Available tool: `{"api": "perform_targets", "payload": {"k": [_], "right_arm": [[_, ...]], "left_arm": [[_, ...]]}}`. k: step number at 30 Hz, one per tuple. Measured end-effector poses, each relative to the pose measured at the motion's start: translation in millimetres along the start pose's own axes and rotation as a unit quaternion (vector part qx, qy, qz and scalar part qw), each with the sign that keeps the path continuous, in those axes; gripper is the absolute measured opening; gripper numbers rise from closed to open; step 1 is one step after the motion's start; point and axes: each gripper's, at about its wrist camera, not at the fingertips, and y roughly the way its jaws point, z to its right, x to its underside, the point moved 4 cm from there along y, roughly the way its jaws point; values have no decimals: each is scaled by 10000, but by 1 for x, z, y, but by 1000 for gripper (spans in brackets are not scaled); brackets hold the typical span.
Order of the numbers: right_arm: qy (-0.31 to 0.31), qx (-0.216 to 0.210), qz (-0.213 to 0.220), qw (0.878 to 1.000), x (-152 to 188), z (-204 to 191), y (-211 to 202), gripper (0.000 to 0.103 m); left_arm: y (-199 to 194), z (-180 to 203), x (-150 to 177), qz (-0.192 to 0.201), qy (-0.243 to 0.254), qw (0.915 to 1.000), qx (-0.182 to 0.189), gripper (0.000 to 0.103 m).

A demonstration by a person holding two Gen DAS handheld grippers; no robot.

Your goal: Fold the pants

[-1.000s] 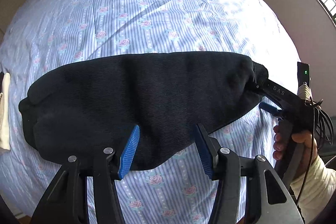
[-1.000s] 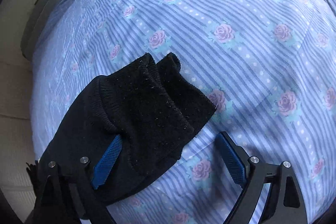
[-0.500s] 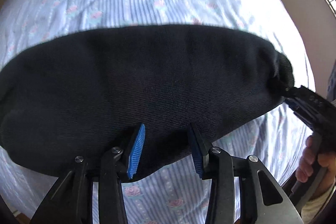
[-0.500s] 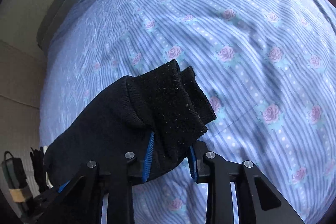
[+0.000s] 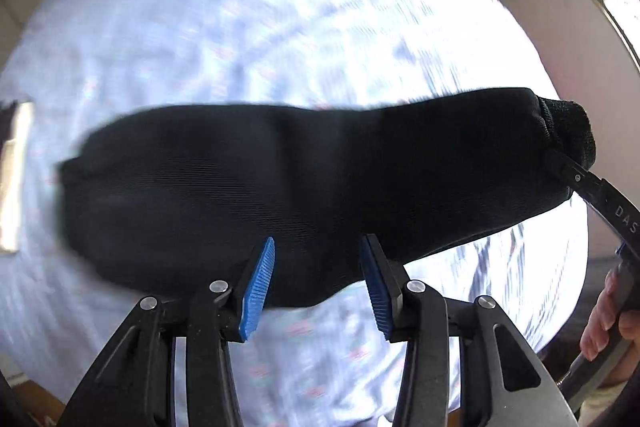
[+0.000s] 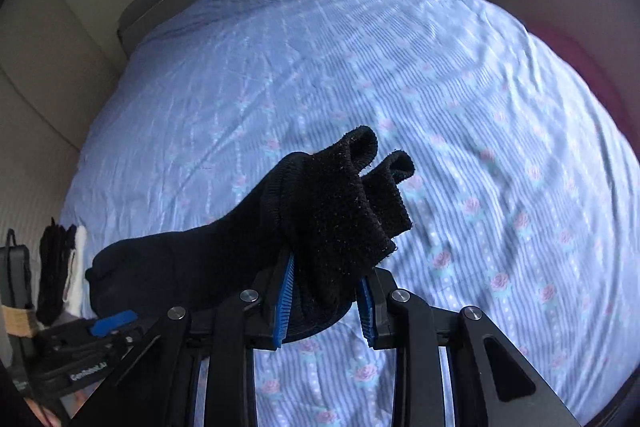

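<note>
Two grippers: both clamp one garment, one at each of its ends.
Pants [image 5: 312, 187]: black, finely ribbed knit, folded into one long band; it crosses the middle of the left wrist view from centre left to upper right, lifted above the bedsheet [image 5: 280, 27].
Cuffs [image 6: 360, 195]: two fuzzy, lint-flecked openings with ribbed edges, side by side at the centre of the right wrist view, standing up out of the jaws.
Left gripper [image 5: 316, 279]: lower centre of its own view; blue pads [image 5: 256, 291] pinch the lower edge of the pants.
Right gripper [image 6: 326, 301]: lower centre of its own view; jaws drawn close, pinching the cuff end; it also enters the left wrist view at right edge, gripped by a hand [image 5: 604, 323].
Bedsheet: pale blue stripes with pink roses, wrinkled, blurred in the left wrist view.
Small dark and white items [image 6: 60, 267]: left edge of the right wrist view; identity unclear.
</note>
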Motion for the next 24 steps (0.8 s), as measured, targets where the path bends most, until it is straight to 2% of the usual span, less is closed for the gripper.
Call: {"api": "perform_targets", "payload": {"k": [5, 9, 14, 17, 19, 24], "right_arm": [[-1131, 200, 363, 9927, -5, -83, -28, 28], [-2030, 283, 615, 9768, 6, -167, -36, 27], [-2954, 284, 524, 9535, 36, -269, -26, 27], [-3544, 306, 327, 9340, 66, -323, -3, 25], [-3765, 305, 108, 9258, 85, -349, 17, 24], [-3821, 186, -637, 9217, 120, -378, 66, 21]], "left_arm": [[-54, -70, 14, 440, -388, 9981, -191, 44], [-78, -128, 25, 588, -549, 9966, -178, 44], [-93, -185, 42, 581, -605, 9963, -175, 44], [-94, -215, 49, 546, -622, 9965, -129, 44], [-92, -234, 51, 533, -603, 9966, -185, 44], [-90, -278, 59, 444, -793, 9956, -215, 46]]}}
